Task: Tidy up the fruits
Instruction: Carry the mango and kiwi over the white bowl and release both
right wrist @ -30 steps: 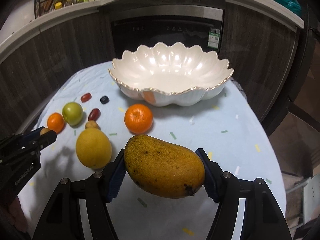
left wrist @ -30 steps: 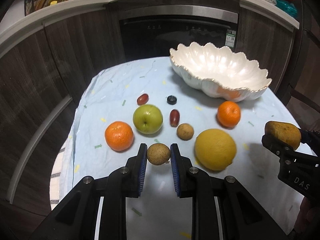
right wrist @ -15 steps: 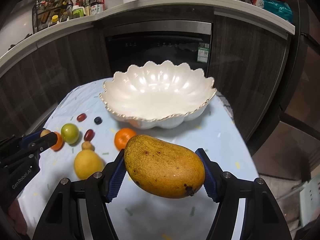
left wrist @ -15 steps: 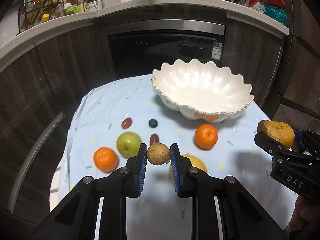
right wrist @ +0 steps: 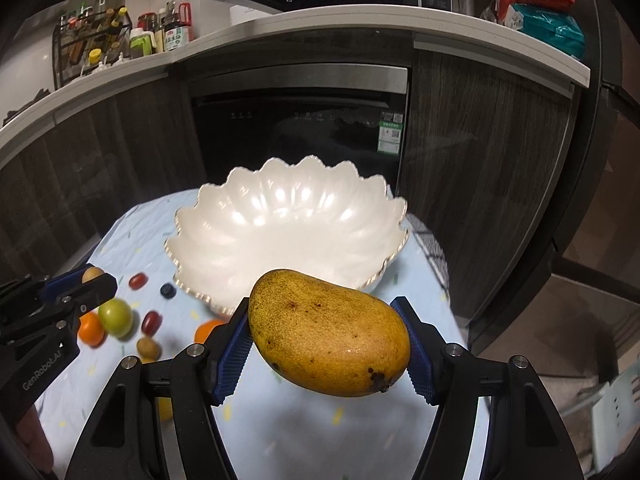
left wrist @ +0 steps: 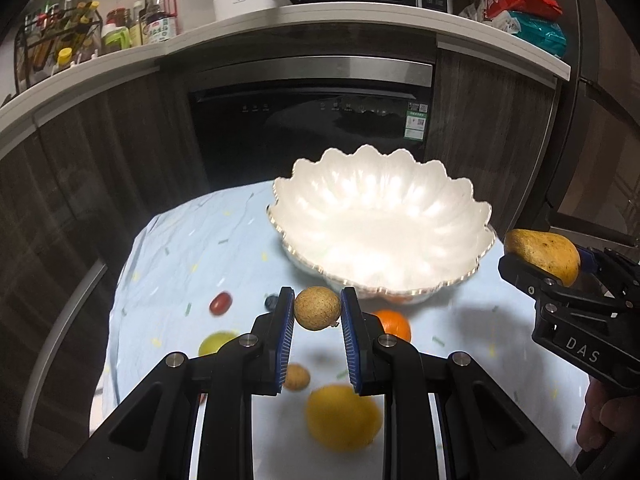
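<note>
My left gripper (left wrist: 317,309) is shut on a small round brown fruit (left wrist: 317,308), held in the air in front of the white scalloped bowl (left wrist: 380,222). My right gripper (right wrist: 328,334) is shut on a large yellow mango (right wrist: 328,334), also lifted, just short of the bowl (right wrist: 288,232). The bowl has nothing inside. Each gripper shows in the other's view: the right one with the mango (left wrist: 540,254) at the right edge, the left one with the brown fruit (right wrist: 91,274) at the left edge.
On the light blue tablecloth (left wrist: 180,252) lie a large yellow citrus (left wrist: 344,418), oranges (left wrist: 394,324) (right wrist: 91,330), a green apple (right wrist: 116,316), red grapes (left wrist: 221,303) (right wrist: 151,321), a blueberry (right wrist: 168,290) and another brown fruit (left wrist: 297,377). A dark oven (left wrist: 312,128) and counter stand behind the table.
Both grippers have risen and moved toward the bowl, each still holding its fruit. The bowl now looks larger and lower in both views, and the fruits on the cloth have slid down the frames.
</note>
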Demonstrator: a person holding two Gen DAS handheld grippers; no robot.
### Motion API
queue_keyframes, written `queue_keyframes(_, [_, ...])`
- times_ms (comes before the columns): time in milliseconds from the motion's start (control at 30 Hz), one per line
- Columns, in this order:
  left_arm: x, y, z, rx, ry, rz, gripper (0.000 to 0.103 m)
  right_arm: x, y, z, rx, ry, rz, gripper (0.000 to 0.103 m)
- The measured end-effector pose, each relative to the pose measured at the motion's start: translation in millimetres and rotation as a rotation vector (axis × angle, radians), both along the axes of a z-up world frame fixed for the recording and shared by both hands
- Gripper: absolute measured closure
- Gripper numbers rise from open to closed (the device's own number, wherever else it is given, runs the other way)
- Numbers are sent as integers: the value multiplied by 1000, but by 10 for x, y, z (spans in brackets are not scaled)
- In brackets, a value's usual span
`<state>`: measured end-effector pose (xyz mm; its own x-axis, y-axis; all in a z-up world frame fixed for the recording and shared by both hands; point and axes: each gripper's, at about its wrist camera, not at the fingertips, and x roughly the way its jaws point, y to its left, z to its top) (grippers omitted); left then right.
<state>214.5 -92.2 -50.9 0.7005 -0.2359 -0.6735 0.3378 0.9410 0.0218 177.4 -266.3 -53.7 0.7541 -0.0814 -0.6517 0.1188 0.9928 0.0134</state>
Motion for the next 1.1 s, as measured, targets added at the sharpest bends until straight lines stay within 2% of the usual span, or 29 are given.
queue_keyframes(267, [278, -143, 3, -12, -4, -21, 79, 289, -110, 55, -10, -15, -7, 35])
queue_keyframes(600, [647, -327, -19, -12, -10, -49, 79, 626, -225, -13, 2, 16, -13, 35])
queue_keyframes(1100, [1056, -460, -278, 7, 47, -58, 79, 942, -279, -174, 3, 61, -6, 35])
